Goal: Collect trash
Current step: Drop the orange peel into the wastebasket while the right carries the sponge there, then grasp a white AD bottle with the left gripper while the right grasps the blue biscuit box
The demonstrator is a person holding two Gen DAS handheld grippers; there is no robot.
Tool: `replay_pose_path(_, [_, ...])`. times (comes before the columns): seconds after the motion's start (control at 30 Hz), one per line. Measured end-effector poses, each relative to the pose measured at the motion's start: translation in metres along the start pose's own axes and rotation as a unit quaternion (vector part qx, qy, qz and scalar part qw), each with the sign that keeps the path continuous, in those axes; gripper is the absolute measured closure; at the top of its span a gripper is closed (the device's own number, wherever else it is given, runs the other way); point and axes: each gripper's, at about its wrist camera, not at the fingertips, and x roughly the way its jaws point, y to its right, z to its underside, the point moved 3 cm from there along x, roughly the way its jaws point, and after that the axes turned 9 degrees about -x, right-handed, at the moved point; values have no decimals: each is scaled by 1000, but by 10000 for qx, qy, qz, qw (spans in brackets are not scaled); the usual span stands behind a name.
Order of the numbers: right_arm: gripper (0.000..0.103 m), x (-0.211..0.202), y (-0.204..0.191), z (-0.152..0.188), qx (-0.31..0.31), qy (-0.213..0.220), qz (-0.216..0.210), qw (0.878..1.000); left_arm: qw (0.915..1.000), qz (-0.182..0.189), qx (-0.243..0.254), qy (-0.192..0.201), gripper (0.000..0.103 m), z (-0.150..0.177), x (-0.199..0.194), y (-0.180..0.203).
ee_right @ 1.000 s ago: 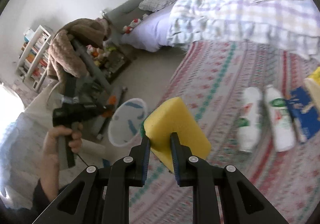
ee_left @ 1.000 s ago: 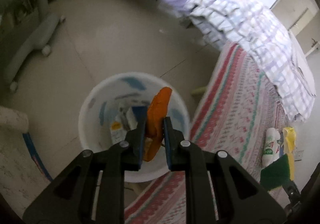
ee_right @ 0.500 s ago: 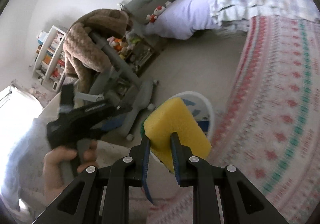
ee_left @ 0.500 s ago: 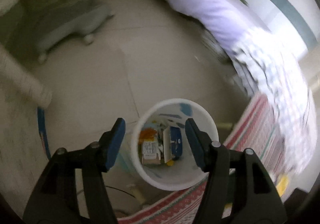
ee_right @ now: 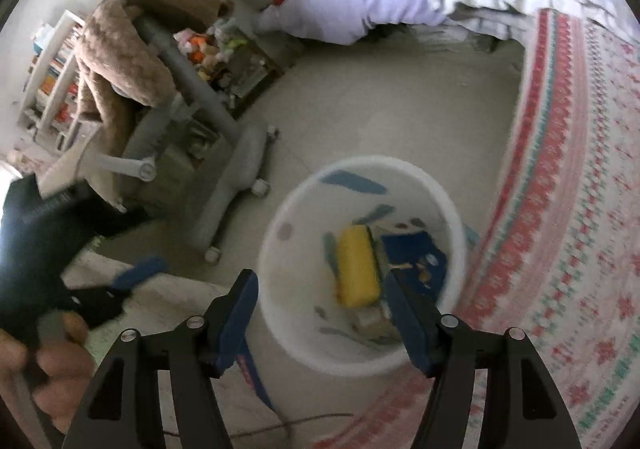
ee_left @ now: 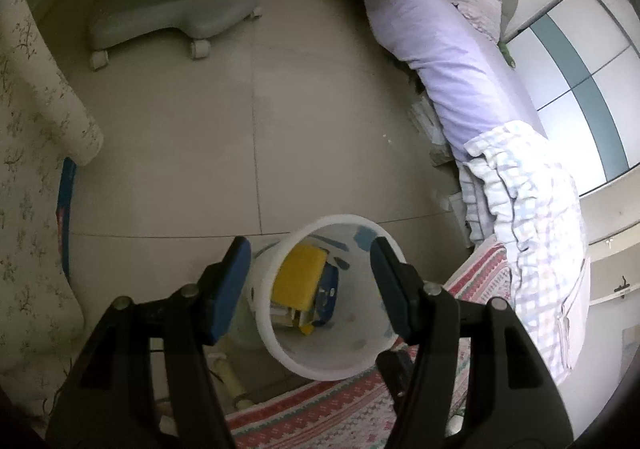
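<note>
In the left wrist view, the left gripper (ee_left: 310, 281) is hanging over the white bin (ee_left: 280, 349) at the bottom centre of the frame, its fingers spread wide with nothing between them; a second ago they were clamping an orange wrapper, which I cannot make out now. The yellow sponge (ee_left: 298, 283) is lying inside the bin on top of the other rubbish, beside a blue packet (ee_left: 330, 291), where half a second ago it was not.

In the right wrist view, the right gripper (ee_right: 322, 313) is also standing open and empty above the bin (ee_right: 304, 357), having let go of the sponge (ee_right: 356, 269) it was gripping half a second ago. The patterned rug (ee_right: 560, 229) is filling the right side of the frame.
</note>
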Motion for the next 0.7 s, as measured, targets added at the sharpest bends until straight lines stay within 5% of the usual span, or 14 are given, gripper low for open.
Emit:
replay_pose_path(0.43, [35,-121,60,41,-275,38,547,9981,9905,567,1119,-560,40,87,-10,82])
replay_pose_path(0.7, [34,-267,168,66,72,170,1837,9828,9563,1048,2570,-916,40,179,-24,152])
